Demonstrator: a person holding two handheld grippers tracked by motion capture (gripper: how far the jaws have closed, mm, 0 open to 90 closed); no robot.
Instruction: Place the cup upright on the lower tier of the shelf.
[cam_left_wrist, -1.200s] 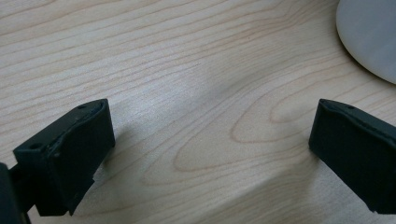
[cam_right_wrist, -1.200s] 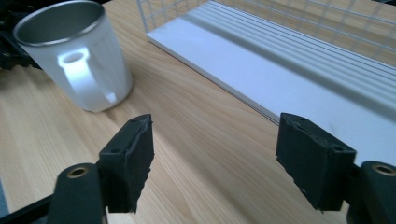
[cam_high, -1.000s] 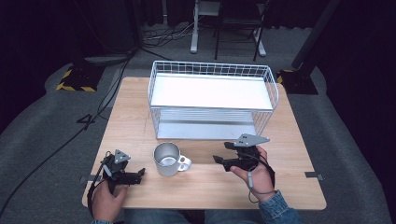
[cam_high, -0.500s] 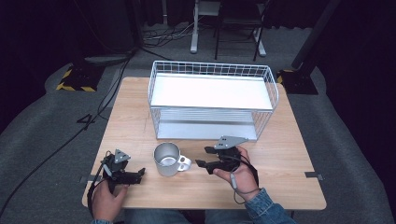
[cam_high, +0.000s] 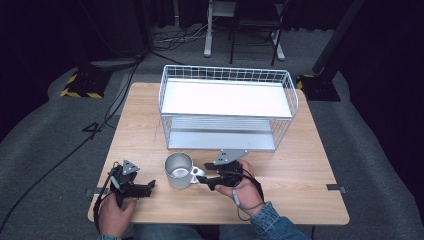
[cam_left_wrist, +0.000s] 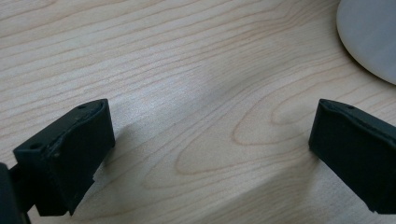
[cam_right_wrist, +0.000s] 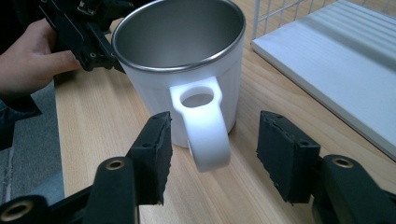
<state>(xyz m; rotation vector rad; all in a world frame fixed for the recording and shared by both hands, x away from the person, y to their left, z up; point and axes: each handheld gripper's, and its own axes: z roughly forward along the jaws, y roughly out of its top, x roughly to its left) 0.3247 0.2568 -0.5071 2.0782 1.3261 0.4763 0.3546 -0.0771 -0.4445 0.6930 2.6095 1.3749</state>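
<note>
Mug (cam_right_wrist: 187, 70) handle between closing right gripper (cam_right_wrist: 212, 156) jaws (not yet touching)

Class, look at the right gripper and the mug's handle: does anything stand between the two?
Nothing visible does. The right gripper has been closing, and the handle of the mug already sits between its jaws, with gaps on both sides and only bare table around it.
</note>
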